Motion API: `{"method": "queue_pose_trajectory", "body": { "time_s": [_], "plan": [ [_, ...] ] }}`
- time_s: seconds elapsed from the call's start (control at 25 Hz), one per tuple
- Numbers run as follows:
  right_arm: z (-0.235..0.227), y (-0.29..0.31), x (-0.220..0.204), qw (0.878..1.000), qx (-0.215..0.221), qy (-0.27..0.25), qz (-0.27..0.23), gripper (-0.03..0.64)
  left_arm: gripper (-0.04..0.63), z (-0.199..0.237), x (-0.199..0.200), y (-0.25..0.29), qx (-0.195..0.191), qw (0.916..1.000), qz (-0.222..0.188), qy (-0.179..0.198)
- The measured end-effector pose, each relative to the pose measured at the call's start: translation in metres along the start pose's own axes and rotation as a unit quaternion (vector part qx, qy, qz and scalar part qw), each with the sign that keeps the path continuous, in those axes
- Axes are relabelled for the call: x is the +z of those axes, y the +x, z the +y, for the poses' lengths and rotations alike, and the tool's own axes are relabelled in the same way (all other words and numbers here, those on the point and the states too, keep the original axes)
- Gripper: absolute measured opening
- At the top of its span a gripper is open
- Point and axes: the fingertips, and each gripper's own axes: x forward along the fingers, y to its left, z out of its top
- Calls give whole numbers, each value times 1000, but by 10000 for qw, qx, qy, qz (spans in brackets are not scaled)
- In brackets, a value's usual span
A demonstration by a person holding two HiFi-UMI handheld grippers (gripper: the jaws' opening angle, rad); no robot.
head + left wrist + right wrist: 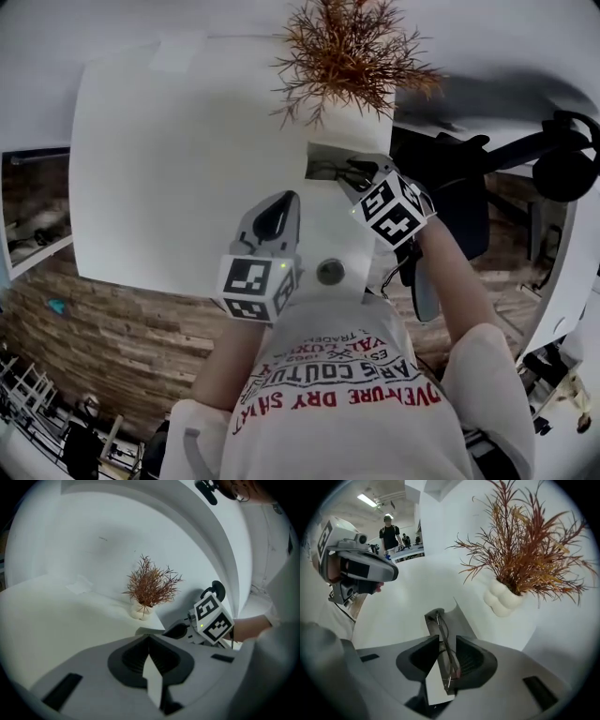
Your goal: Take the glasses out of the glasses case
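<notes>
The person's printed white shirt (347,375) is filling the bottom of the head view, with both forearms reaching out over the white table (169,169). On the left, the left gripper (149,638) is hanging just above the bare tabletop. Its dark pads are meeting at the tips and nothing is sitting between them. Its marker cube (258,286) is facing up towards the head camera.

Further right, the grey glasses case (432,620) is lying open on the table near the right edge. The thin-framed glasses (443,630) are still resting inside it. The right gripper (447,641) is pointing steeply down over the case. Its jaws are standing apart, one on each side of the glasses frame, and the pads are not pressing on it.

Just beyond the case, a dried reddish-brown plant (347,52) is standing in a lumpy white vase (502,599). At the far right, a dark chair (459,202) is sitting beside the table on the wooden floor (122,328).
</notes>
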Motion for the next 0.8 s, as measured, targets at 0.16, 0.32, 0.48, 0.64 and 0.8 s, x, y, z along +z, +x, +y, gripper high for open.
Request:
{"method": "queue_pose_trajectory", "body": {
  "time_s": [0.16, 0.32, 0.48, 0.64, 0.8],
  "plan": [
    [2, 11, -5, 9992, 222, -142, 304, 101, 8, 4, 1, 1, 23, 10000, 15, -15],
    [2, 18, -9, 9971, 271, -468, 541, 61, 8, 5, 0, 2, 38, 10000, 36, -35],
    [1, 20, -11, 9933, 296, -935, 611, 42, 8, 5, -2, 2, 38, 10000, 67, -24],
    [2, 22, -12, 9881, 368, -1355, 622, 29, 8, 4, -4, 2, 60, 9999, 88, -9],
    [2, 20, -11, 9855, 400, -1546, 568, 26, 8, 4, -3, -1, 96, 9999, 58, 12]
  ]
}}
